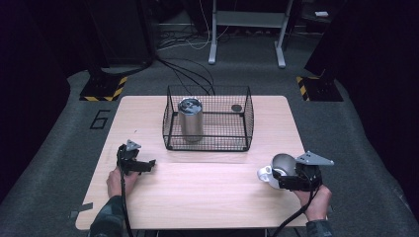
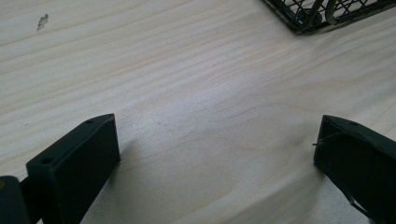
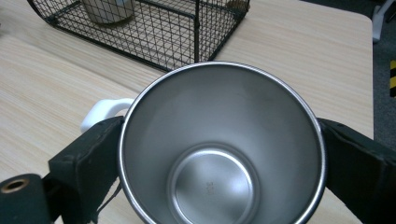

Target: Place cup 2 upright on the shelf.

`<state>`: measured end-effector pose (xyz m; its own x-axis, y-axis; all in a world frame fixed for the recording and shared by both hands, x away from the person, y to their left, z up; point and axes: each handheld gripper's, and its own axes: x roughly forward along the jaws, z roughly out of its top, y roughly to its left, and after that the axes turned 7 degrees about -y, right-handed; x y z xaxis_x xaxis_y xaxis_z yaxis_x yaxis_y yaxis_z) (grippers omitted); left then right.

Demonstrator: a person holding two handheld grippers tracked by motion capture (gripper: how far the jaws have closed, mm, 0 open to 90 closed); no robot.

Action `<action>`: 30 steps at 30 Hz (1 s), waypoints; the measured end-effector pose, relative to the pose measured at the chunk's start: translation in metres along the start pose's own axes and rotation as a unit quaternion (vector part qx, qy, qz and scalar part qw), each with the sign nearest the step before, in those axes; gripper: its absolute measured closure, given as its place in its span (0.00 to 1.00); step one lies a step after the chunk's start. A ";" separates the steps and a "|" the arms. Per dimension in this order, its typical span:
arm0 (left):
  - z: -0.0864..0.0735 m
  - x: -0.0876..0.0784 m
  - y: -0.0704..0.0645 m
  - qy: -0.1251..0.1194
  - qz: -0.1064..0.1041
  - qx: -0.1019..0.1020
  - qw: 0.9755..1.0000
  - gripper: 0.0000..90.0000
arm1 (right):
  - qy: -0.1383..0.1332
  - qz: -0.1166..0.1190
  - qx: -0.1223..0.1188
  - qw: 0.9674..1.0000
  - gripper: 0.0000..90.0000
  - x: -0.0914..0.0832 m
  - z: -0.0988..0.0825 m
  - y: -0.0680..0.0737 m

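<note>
- The right hand-held gripper (image 1: pixel 276 177) is clamped on a steel mug (image 3: pixel 219 144), one jaw pressed against each side of its wall just under the rim, so the white handle (image 3: pixel 103 112) stays free, sticking out past the left jaw.
- The mug's mouth faces the gripper's camera, showing it is empty; it seems to be carried tipped, low over the tabletop (image 1: pixel 207 197).
- Ahead of that gripper stands the wire basket (image 1: pixel 207 118), top open, likely where the mug is bound; a steel canister (image 1: pixel 190 118) already stands in its far-left part, leaving the near-right part free.
- The left hand-held gripper (image 1: pixel 143 165) rests on the tabletop, jaws spread wide with nothing between them, parked clear with the basket's corner (image 2: pixel 303 21) ahead to its right.
</note>
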<state>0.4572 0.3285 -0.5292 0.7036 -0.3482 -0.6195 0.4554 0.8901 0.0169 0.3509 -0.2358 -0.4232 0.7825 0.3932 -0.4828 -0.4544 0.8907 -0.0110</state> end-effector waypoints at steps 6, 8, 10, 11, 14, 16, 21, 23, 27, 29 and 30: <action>0.000 0.001 0.000 -0.003 0.003 -0.001 1.000 0.00 | -0.003 0.004 -0.003 1.000 0.07 0.002 0.009 0.003; 0.000 0.001 0.000 -0.003 0.003 -0.001 1.000 0.00 | -0.004 0.008 -0.004 1.000 0.07 0.003 0.012 0.005; 0.000 0.001 0.000 -0.003 0.003 -0.001 1.000 0.00 | -0.003 0.011 -0.007 1.000 0.07 0.004 0.016 0.007; 0.000 0.001 0.000 -0.003 0.003 -0.001 1.000 0.00 | -0.004 0.013 -0.006 1.000 0.07 0.004 0.018 0.008; 0.000 0.001 0.000 -0.003 0.003 -0.001 1.000 0.00 | -0.006 0.019 -0.011 1.000 0.07 0.005 0.024 0.010; 0.000 0.001 0.000 -0.003 0.003 -0.001 1.000 0.00 | -0.006 0.023 -0.014 1.000 0.07 0.006 0.027 0.011; 0.000 0.001 0.000 -0.003 0.003 -0.001 1.000 0.00 | -0.007 0.034 -0.010 0.999 0.07 0.009 0.034 0.014; 0.000 0.001 0.000 -0.004 0.003 -0.001 1.000 0.00 | -0.006 0.036 -0.009 0.999 0.07 0.010 0.036 0.016; 0.000 0.001 0.000 -0.003 0.003 -0.001 1.000 0.00 | -0.008 0.039 -0.010 0.999 0.07 0.013 0.041 0.018; 0.000 0.001 0.000 -0.003 0.003 -0.001 1.000 0.00 | -0.012 0.039 -0.014 0.999 0.07 0.015 0.043 0.020; 0.000 0.001 0.000 -0.003 0.003 -0.001 1.000 0.00 | -0.010 0.041 -0.017 0.999 0.07 0.015 0.044 0.020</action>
<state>0.4578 0.3281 -0.5296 0.7102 -0.3442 -0.6142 0.4491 0.8933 0.0187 0.3725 -0.2018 -0.3924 0.7495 0.4698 -0.4663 -0.5321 0.8467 -0.0022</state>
